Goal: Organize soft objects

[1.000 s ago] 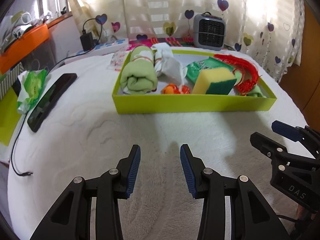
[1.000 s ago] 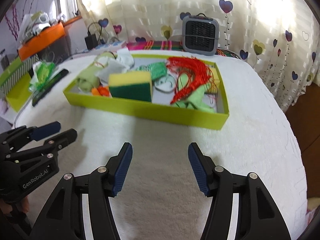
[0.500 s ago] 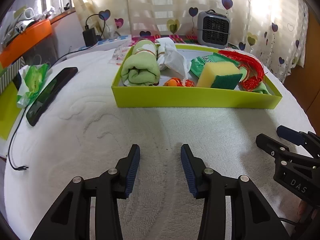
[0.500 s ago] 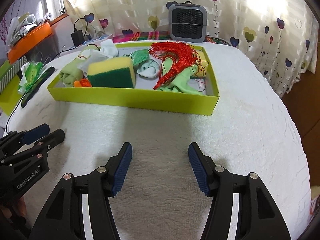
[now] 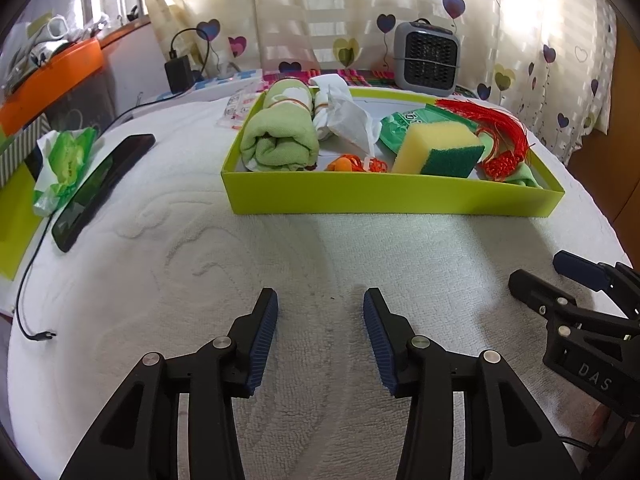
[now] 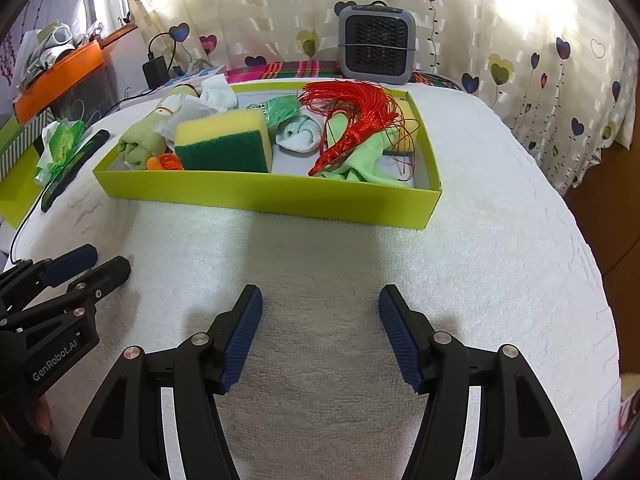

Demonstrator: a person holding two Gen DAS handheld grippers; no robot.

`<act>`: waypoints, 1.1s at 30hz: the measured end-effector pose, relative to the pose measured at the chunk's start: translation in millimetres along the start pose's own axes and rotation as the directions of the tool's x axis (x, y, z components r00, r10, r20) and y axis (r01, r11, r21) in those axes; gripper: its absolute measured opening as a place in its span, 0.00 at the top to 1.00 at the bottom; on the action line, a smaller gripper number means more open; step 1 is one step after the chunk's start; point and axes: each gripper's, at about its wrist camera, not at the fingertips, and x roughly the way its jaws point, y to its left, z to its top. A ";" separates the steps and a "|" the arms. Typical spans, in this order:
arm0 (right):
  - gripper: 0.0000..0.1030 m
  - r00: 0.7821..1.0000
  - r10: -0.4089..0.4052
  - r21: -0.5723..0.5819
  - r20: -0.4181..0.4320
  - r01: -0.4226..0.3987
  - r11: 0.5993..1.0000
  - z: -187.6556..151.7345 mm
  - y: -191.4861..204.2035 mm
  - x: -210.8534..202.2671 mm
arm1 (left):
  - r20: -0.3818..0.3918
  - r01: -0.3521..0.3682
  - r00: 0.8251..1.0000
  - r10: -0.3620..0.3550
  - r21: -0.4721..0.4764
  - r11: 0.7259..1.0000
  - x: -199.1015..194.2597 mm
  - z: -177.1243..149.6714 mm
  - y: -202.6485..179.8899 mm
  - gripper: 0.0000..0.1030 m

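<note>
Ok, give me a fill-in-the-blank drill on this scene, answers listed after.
1. The yellow sponge has a dark ____ scrubbing side.
2. The rolled green towel lies inside the lime ____.
3. Both the left tongs and the right tongs hold ____ between their pads.
4. The tassel draped over the pale green cloth is ____.

Missing words: green; tray; nothing; red

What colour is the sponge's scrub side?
Dark green, on the yellow sponge; clearest in the right wrist view.
</note>
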 end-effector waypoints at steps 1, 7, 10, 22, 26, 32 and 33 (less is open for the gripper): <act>0.35 1.000 0.008 -0.005 -0.003 -0.008 1.000 0.0 1.1 0.6 | 0.000 0.001 1.000 -0.001 -0.001 1.000 0.1 -0.5 -0.1 0.58; 0.25 1.000 0.010 -0.036 -0.014 -0.011 0.999 -0.1 7.4 3.2 | 0.000 0.000 1.000 0.000 0.000 1.000 0.1 -0.1 -0.5 0.57; 0.25 1.000 0.006 -0.039 -0.014 -0.006 0.999 -0.8 6.8 2.9 | 0.000 0.000 1.000 0.000 0.000 1.000 0.0 0.0 -0.2 0.57; 0.25 1.000 0.007 -0.039 -0.013 -0.007 0.999 -1.3 6.3 2.8 | 0.000 0.000 1.000 0.000 0.000 1.000 -0.1 0.0 -0.4 0.57; 0.25 1.000 0.006 -0.039 -0.013 -0.007 0.999 -1.3 6.3 2.9 | 0.000 0.000 1.000 0.000 0.000 1.000 -0.2 0.2 -0.2 0.57; 0.25 1.000 0.007 -0.039 -0.013 -0.007 0.999 -1.2 6.9 3.2 | 0.000 0.000 1.000 0.000 0.000 1.000 -0.2 0.2 -0.3 0.57; 0.25 1.000 0.007 -0.039 -0.013 -0.007 0.999 -1.2 6.7 3.1 | 0.000 0.000 1.000 0.000 0.000 1.000 -0.1 -0.3 -0.7 0.57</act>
